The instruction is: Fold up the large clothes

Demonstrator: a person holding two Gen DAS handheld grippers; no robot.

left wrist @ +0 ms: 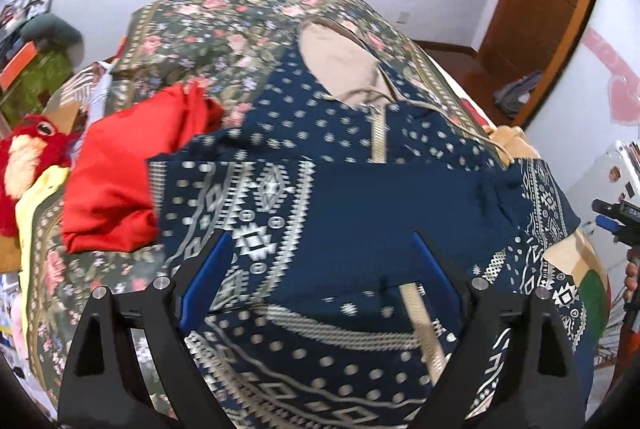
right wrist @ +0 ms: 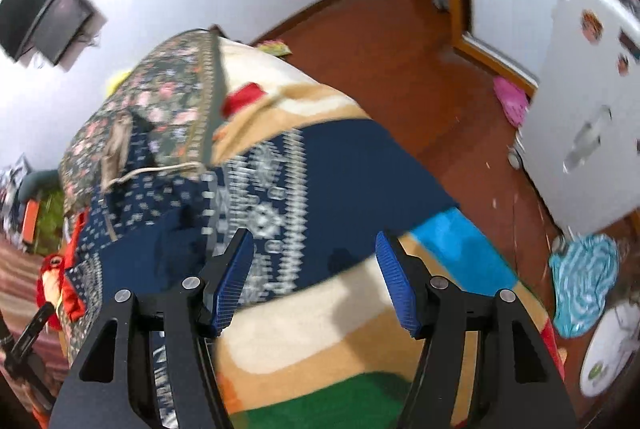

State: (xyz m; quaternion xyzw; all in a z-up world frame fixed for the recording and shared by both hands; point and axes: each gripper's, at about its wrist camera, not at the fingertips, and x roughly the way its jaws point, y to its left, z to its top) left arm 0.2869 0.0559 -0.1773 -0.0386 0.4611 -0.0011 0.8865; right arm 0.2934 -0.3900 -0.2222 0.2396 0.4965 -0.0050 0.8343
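Left gripper (left wrist: 322, 257): black angular arms, blue ribbed pads, jaws spread wide and holding nothing. It hangs over the navy-blue hooded garment with white geometric knit-style pattern (left wrist: 304, 197), which lies spread on the bed directly beneath the pads.

The garment is soft, with bands of white diamonds, dots and zigzags. A beige zip tape (left wrist: 378, 139) runs down its front, a beige-lined hood (left wrist: 340, 67) lies open at the far end, and a pale drawstring (left wrist: 476, 139) trails toward the right. One patterned sleeve (left wrist: 236, 201) is laid across the chest.

Right gripper (right wrist: 314, 253): same build, jaws likewise wide apart, gripping nothing. It hovers above the garment's right-hand edge, where a sleeve or side panel (right wrist: 320, 189) drapes over a thick plush blanket in tan, cream, blue and green blocks (right wrist: 320, 333). This view is motion-blurred.

Surroundings: a dark floral bedspread with pink roses (left wrist: 208, 29) lies under the garment. A crumpled red cloth (left wrist: 120, 181) sits just beside the garment's left edge, touching or slightly overlapped by it. A red plush bird toy (left wrist: 28, 157) sits further left. To the right: reddish-brown floor (right wrist: 380, 69), a white cabinet with stickers (right wrist: 588, 117), a turquoise patterned cloth (right wrist: 584, 281) and a pink item (right wrist: 510, 101) on the floor.
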